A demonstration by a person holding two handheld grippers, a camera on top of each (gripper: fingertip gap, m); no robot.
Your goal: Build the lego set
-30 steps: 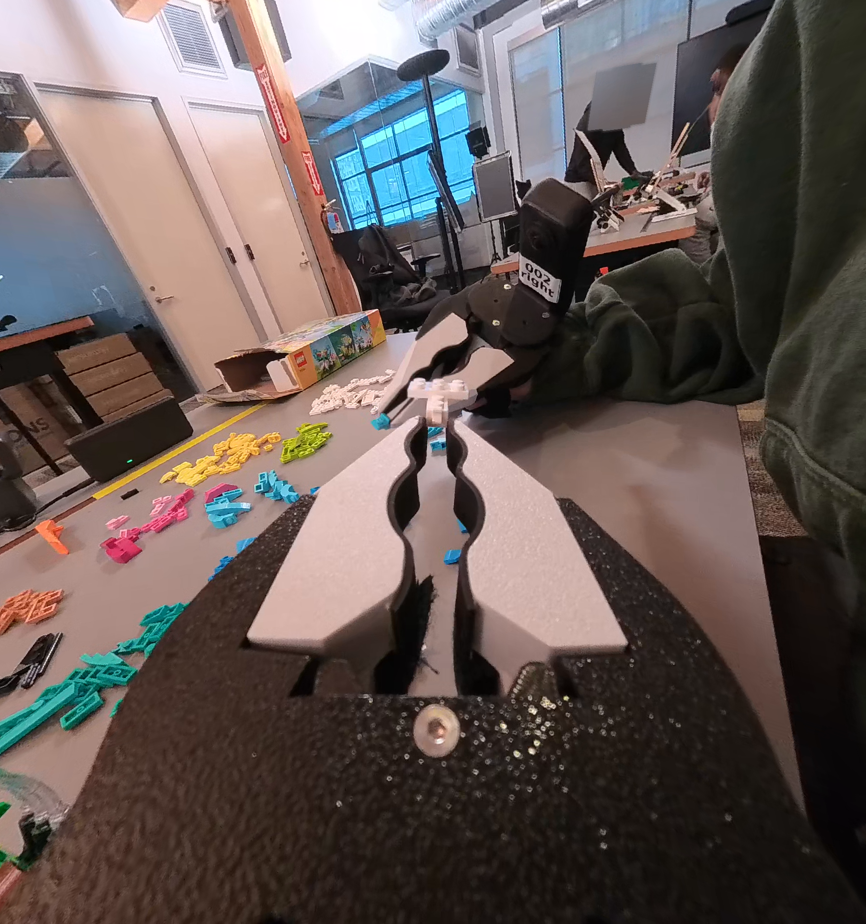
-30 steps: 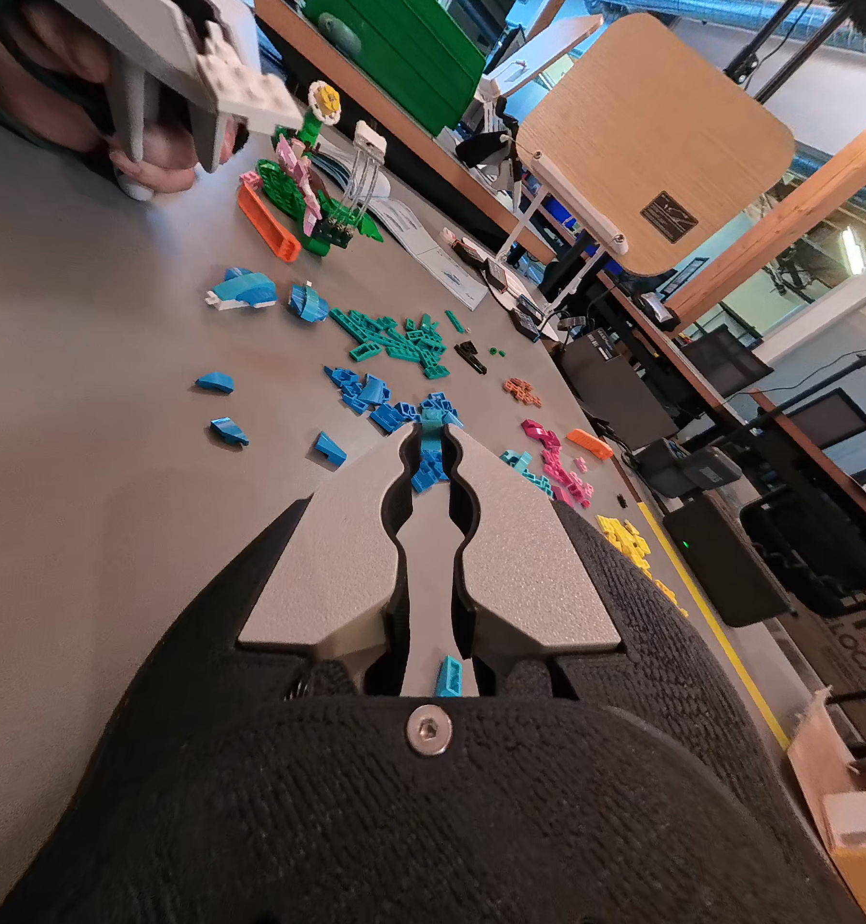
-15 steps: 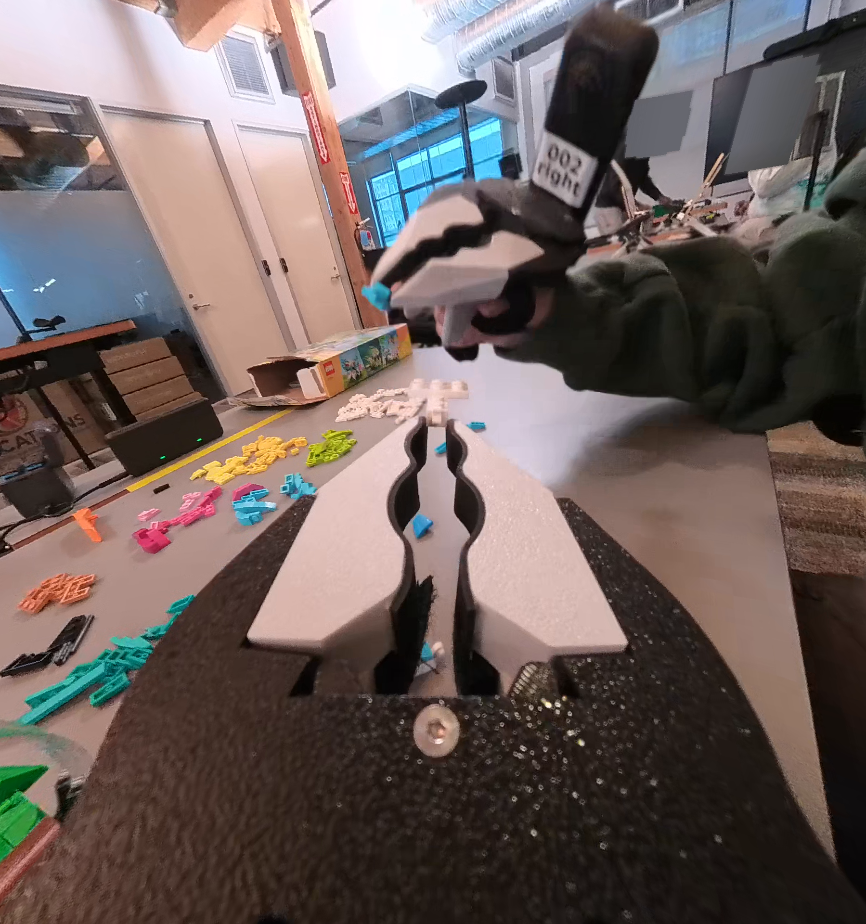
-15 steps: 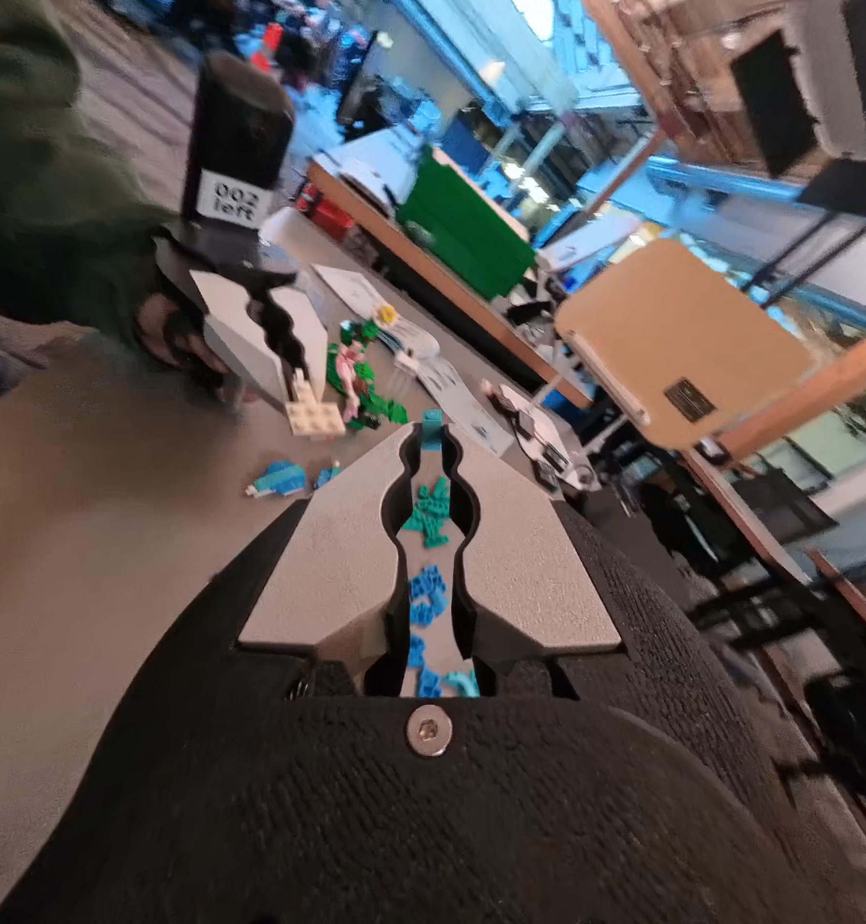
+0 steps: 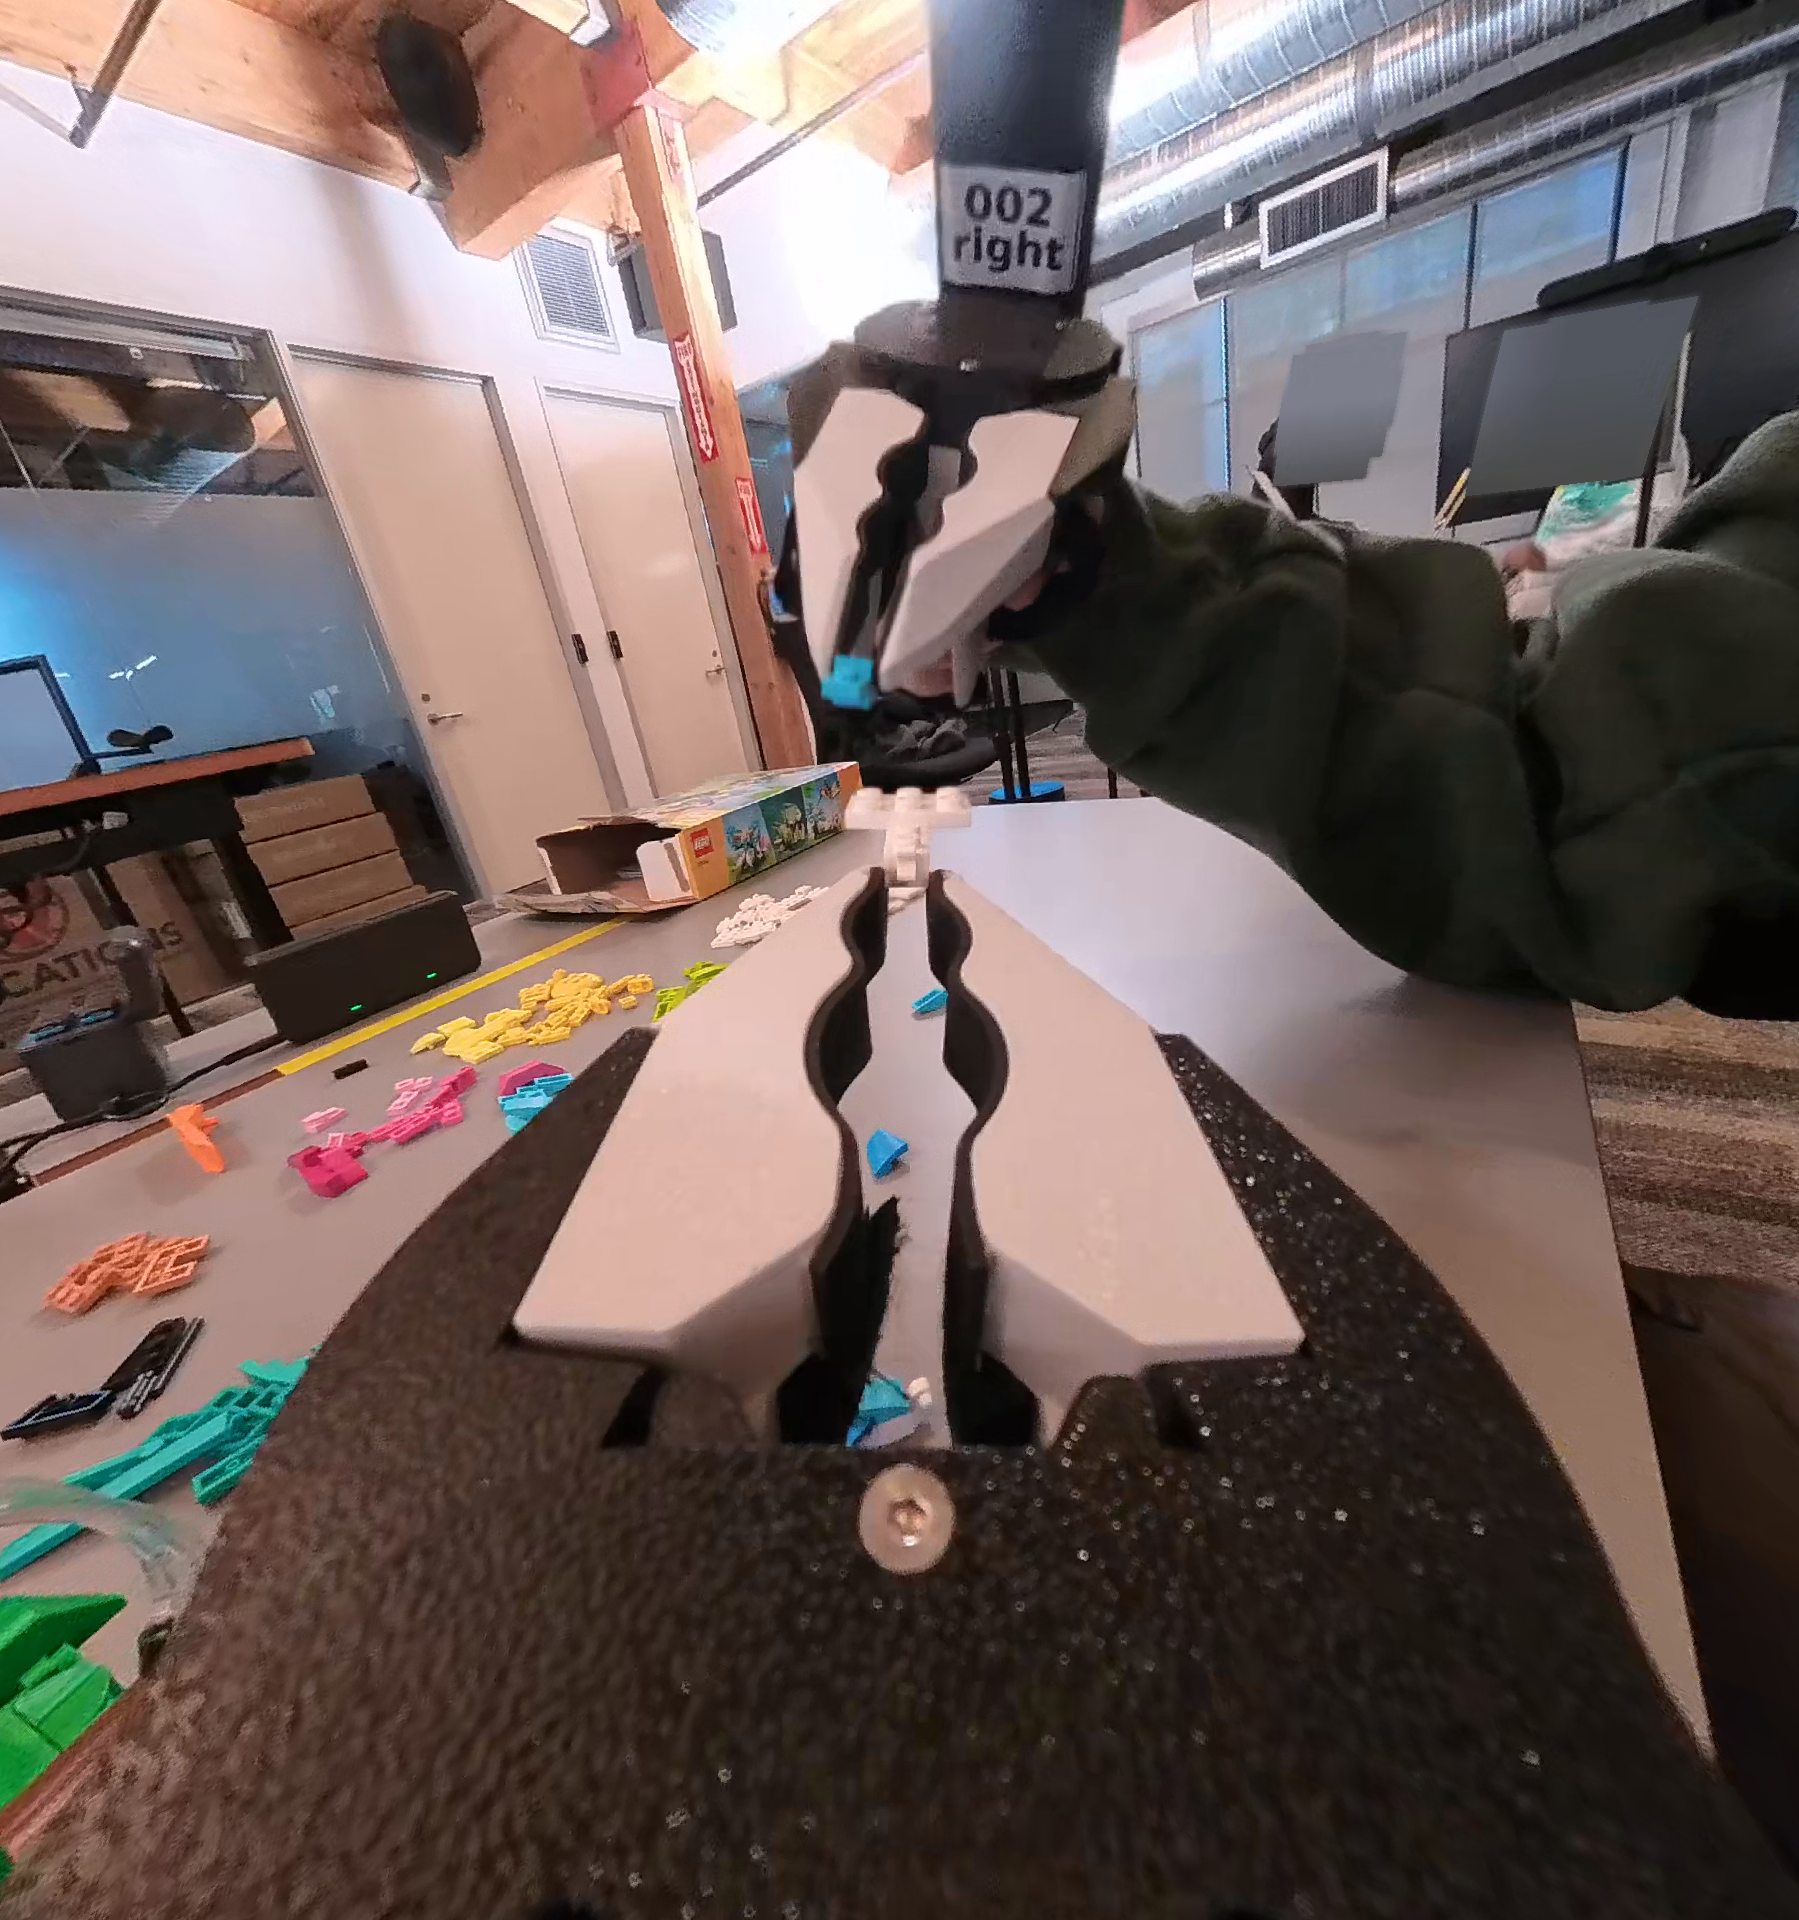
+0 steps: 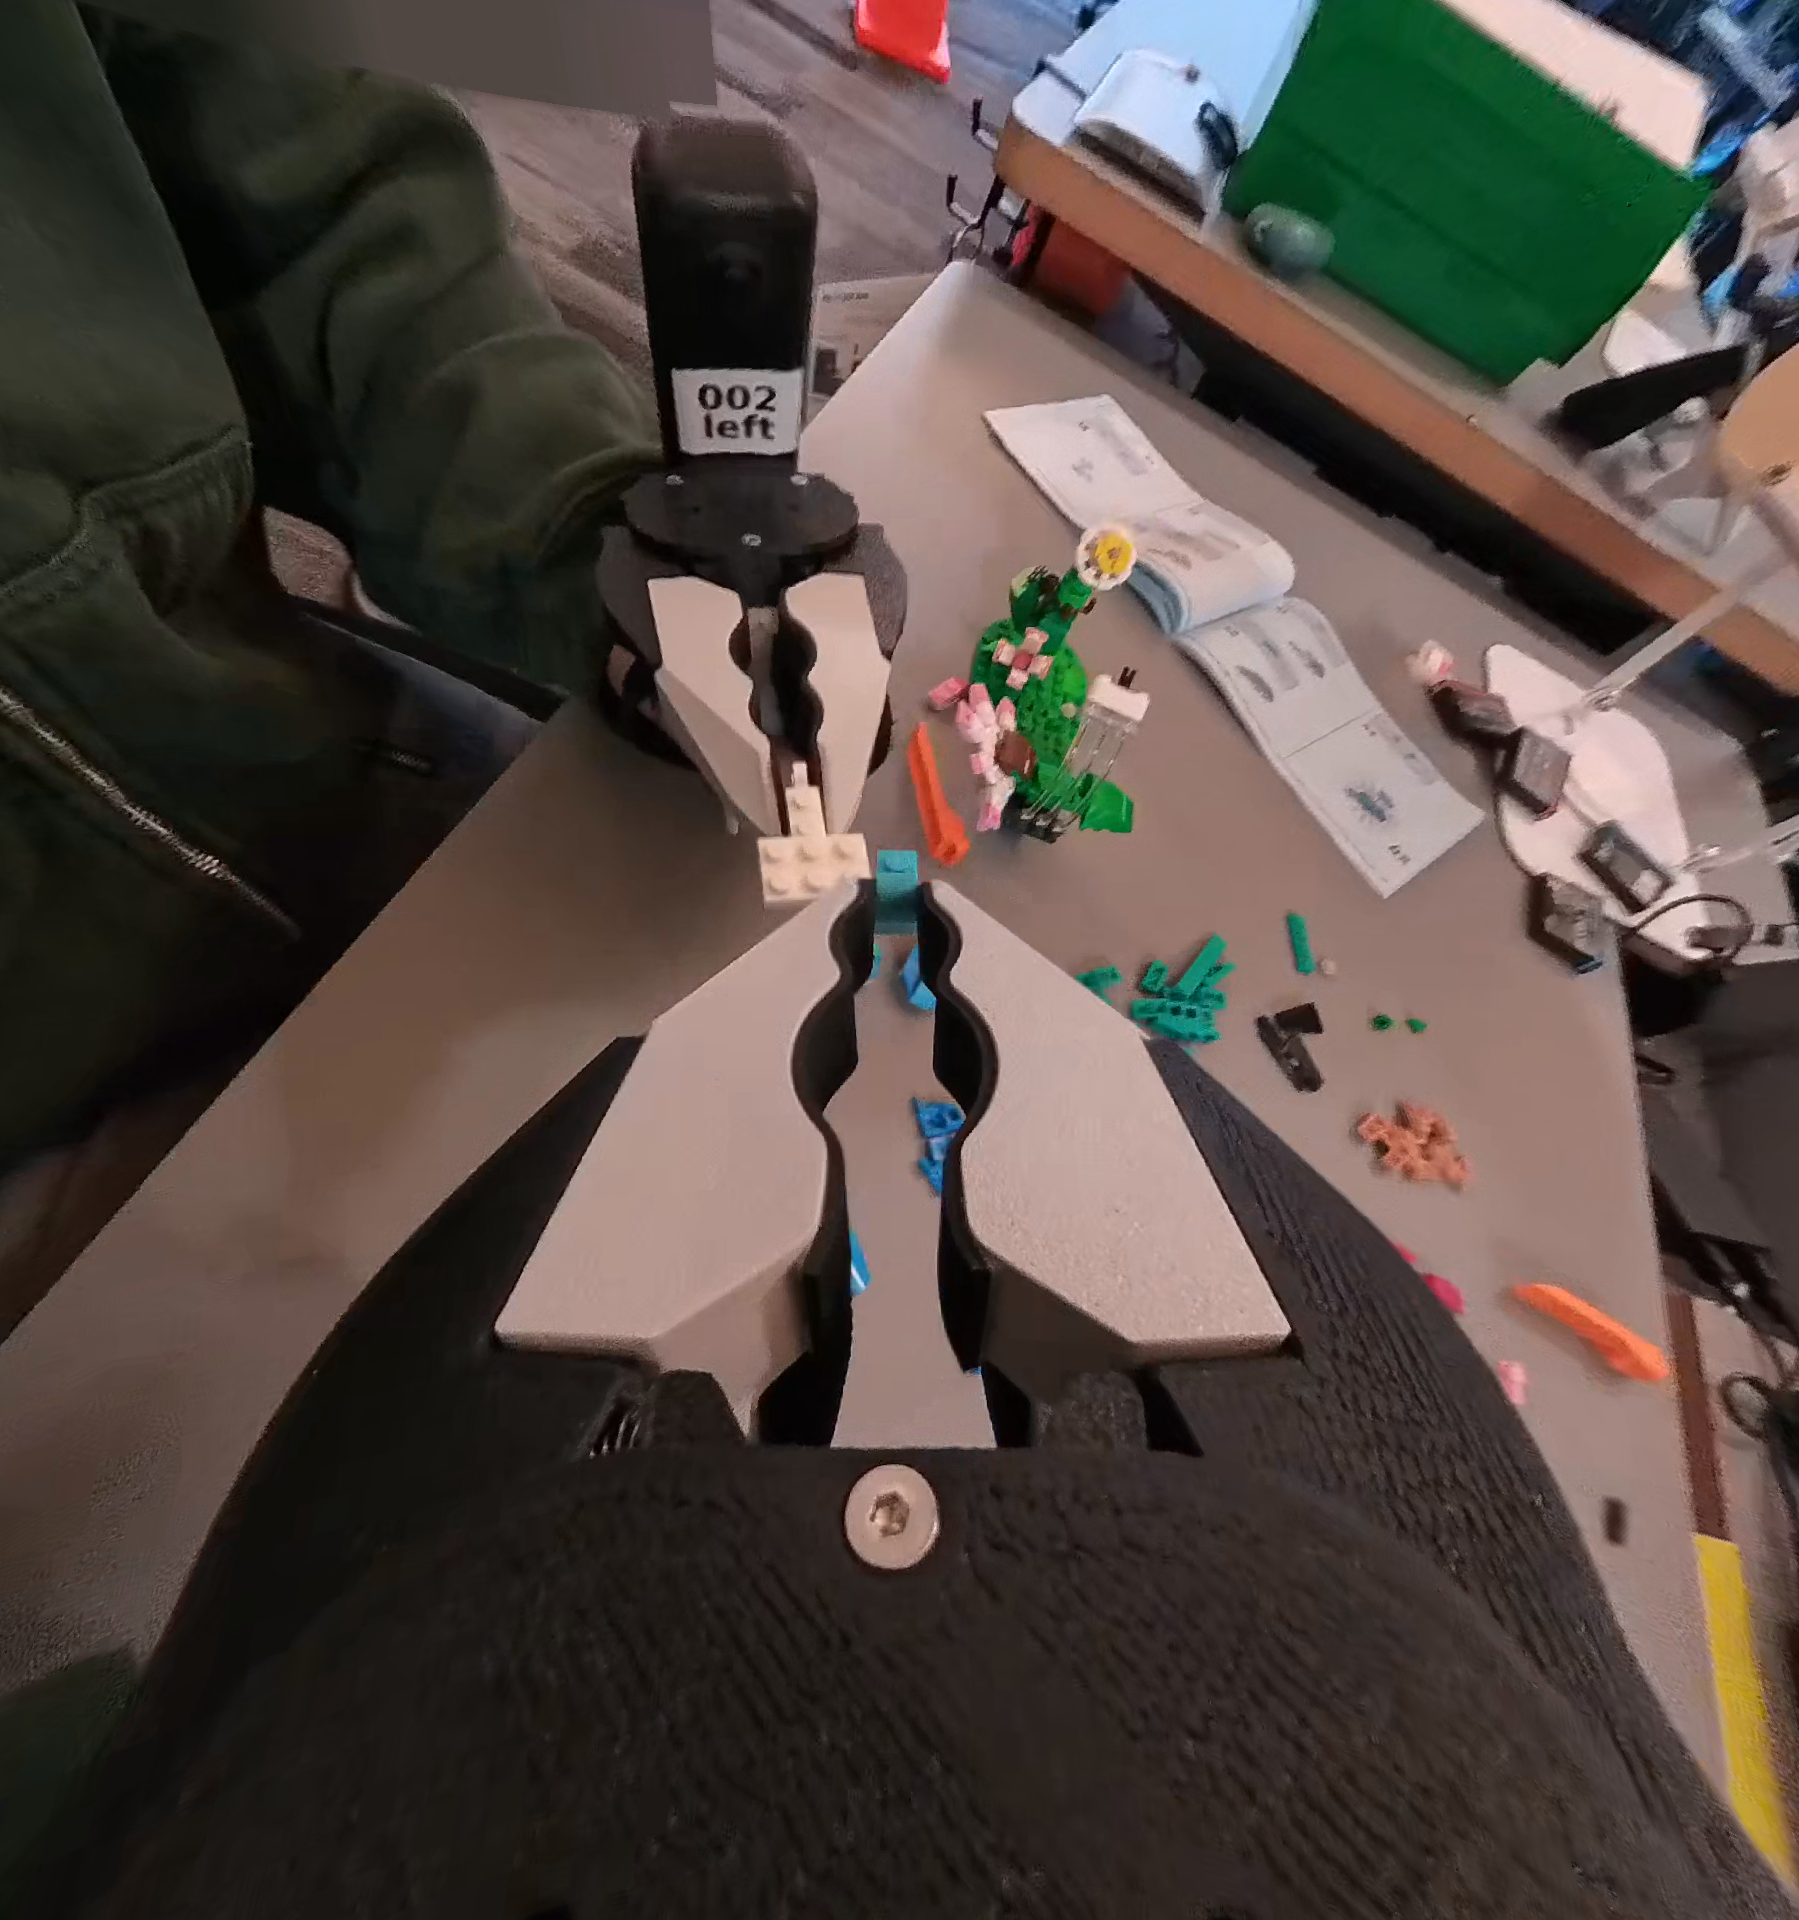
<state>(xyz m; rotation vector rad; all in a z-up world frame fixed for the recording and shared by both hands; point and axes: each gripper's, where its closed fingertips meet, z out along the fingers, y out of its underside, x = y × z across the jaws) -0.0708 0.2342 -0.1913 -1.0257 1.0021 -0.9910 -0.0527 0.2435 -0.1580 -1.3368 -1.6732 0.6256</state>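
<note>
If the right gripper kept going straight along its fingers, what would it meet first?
Probably the white brick assembly held by the left gripper, just ahead and slightly left of the right gripper and its teal brick; depth is unclear.

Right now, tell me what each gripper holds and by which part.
The left gripper pinches the white lego assembly by its narrow stem end. The right gripper pinches a small turquoise brick by its sides at the fingertips.

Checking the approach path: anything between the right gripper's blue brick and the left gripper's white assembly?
Nothing: right wrist view shows only a bare gap between the blue brick and the white assembly.
</note>
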